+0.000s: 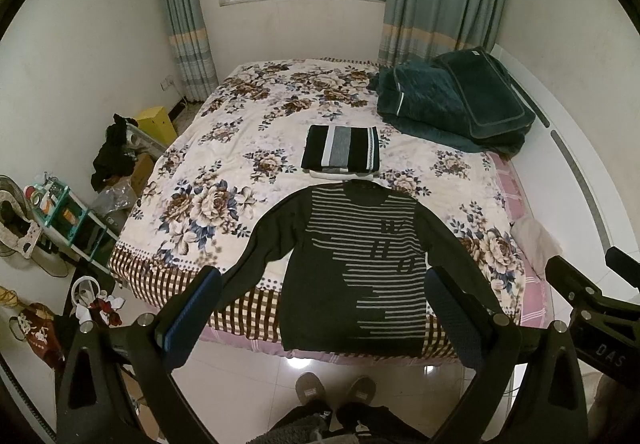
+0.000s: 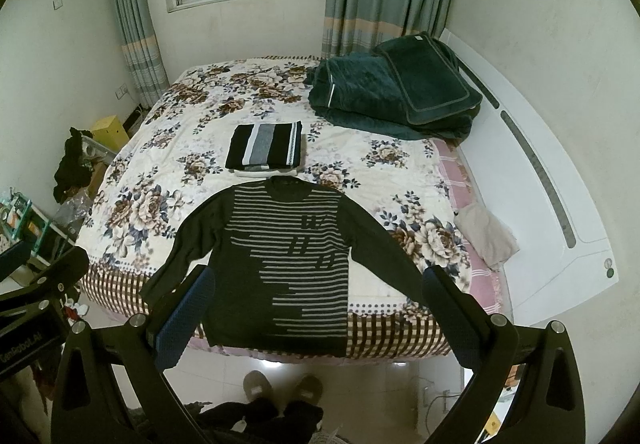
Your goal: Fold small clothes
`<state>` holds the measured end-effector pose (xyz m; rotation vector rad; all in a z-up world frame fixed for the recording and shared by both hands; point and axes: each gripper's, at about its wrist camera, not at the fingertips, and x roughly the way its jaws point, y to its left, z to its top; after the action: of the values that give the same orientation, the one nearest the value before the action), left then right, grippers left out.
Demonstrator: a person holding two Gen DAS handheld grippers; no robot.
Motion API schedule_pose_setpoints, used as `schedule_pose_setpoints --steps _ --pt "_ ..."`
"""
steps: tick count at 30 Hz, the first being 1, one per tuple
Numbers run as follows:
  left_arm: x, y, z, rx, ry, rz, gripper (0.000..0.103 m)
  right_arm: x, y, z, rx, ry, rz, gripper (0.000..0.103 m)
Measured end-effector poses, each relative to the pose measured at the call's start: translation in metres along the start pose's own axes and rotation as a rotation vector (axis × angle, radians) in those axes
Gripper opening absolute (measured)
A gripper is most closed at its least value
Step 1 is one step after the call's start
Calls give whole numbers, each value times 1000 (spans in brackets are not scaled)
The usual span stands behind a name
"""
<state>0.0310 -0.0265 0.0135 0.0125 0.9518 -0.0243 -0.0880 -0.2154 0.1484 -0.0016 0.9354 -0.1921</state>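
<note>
Two hand-held grippers, left [image 1: 320, 308] and right [image 2: 316, 308], spread empty above bed [image 1: 224, 180].
Sweater [image 1: 360, 256] flat; hem overhangs edge, cuffs hidden behind fingers [image 1: 192, 316].

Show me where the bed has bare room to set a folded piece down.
The widest free patch of bed lies left of the folded stack and above the sweater's left sleeve. A second patch lies right of the stack, below the green blanket. The near edge is crowded: the sweater overhangs it.

Left tongs [image 1: 324, 308] agape, empty; right tongs [image 2: 318, 304] agape, empty, side by side.
</note>
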Motion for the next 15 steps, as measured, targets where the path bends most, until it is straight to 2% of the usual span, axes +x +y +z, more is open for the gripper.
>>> schedule_pose_setpoints --steps 4,7,10,12,15 --pt "1 1 -1 -10 -22 14 103 3 3 7 5 2 0 103" --pt "27 1 5 -16 -58 58 103 14 -1 15 36 6 3 103" --pt "62 -2 7 1 -83 103 103 45 -14 11 78 28 -4 103" --pt "91 -9 9 22 -86 116 103 85 -24 16 126 54 -29 103" --pt "137 -15 12 44 -56 115 103 139 -64 3 247 122 -87 103"
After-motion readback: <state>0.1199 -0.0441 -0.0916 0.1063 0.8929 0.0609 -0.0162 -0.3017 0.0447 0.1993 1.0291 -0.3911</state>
